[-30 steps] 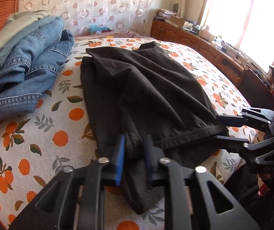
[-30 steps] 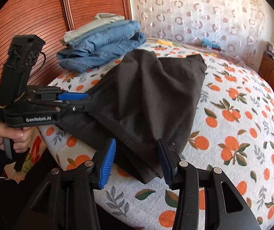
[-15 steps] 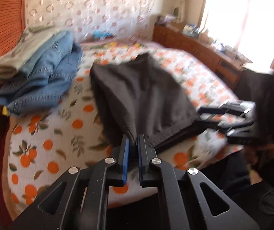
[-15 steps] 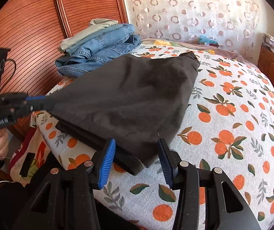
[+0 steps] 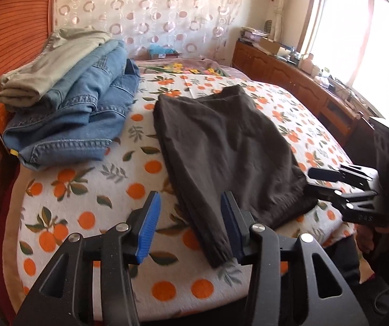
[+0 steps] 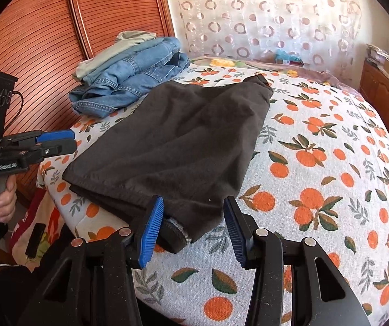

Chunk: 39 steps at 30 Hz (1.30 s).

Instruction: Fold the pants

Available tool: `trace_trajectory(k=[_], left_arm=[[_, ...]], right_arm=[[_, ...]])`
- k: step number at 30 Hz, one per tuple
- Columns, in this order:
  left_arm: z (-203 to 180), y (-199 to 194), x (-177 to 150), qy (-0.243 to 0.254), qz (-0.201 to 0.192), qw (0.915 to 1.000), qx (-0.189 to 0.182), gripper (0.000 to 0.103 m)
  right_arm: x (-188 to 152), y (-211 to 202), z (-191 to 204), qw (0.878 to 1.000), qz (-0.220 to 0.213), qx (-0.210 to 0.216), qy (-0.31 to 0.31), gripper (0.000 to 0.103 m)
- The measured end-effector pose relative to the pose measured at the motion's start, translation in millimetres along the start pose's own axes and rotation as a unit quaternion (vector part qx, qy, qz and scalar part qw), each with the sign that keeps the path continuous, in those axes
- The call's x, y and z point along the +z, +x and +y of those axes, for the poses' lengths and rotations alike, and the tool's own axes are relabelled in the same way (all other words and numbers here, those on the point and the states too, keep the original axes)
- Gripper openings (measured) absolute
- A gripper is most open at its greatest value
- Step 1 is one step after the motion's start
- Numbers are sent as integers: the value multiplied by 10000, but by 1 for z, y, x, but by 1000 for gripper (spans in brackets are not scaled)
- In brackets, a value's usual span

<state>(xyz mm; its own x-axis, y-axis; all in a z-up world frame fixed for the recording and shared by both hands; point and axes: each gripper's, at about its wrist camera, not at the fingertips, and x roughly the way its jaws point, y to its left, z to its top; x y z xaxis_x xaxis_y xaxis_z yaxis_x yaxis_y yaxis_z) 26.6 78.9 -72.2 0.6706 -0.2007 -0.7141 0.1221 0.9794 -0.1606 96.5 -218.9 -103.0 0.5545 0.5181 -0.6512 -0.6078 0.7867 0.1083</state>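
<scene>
Released since a second ago: left gripper [image 5: 189, 222] opening, nothing clamped, black pants [image 5: 227, 146] lying folded at centre frame. Right gripper [image 6: 193, 229] apart, straddling the hem; probably regrasp next for another fold.

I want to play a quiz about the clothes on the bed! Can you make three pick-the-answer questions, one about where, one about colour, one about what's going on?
1. Where is the stack of jeans?
A. left of the black pants
B. on them
C. on the floor

2. What fruit colour is on the bedspread?
A. purple
B. orange
C. green

3. The left gripper is
A. clamping the pants
B. holding jeans
C. holding nothing

Answers: A, the stack lies beside the pants. B, oranges are printed all over. C, its jaws are opening with only the pants' edge between them.
</scene>
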Motion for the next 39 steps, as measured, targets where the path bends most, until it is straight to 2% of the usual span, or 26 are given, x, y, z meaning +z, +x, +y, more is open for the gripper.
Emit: trace_trajectory(k=[10,15,20,21,23,26,28,30,34,39], left_arm=[[-3,25,-16,-9,361,9993,-8,47],[-3,29,-23,0,419,9991,4,47],[-6,29,-26,70,357,9993,58,48],[-6,29,-26,82,350,9993,67,49],[-7,29,-27,102,326,9994,85,49],[-8,29,-28,138,288,9994,105,50],[-9,28,-29,162,272,9994,124,51],[-10,28,-29,180,264,9994,140,52],[-10,28,-30,173,240,9995,141,52],[-10,28,-30,119,258,9995,132,52]], right_arm=[[3,-15,-2,9996,-268,48,36,48],[1,1,-9,9996,-92,-215,163,48],[-8,5,-7,9998,58,-125,172,47],[-10,3,-6,9998,54,-76,188,41],[-14,-1,-5,9998,43,-21,204,39],[-16,-5,-6,9997,63,96,203,28],[-17,-5,-7,9996,69,172,194,13],[-17,-7,-6,9997,64,196,128,7],[-20,-20,-5,9998,-56,162,106,6],[-29,-24,-6,9998,11,176,115,5]])
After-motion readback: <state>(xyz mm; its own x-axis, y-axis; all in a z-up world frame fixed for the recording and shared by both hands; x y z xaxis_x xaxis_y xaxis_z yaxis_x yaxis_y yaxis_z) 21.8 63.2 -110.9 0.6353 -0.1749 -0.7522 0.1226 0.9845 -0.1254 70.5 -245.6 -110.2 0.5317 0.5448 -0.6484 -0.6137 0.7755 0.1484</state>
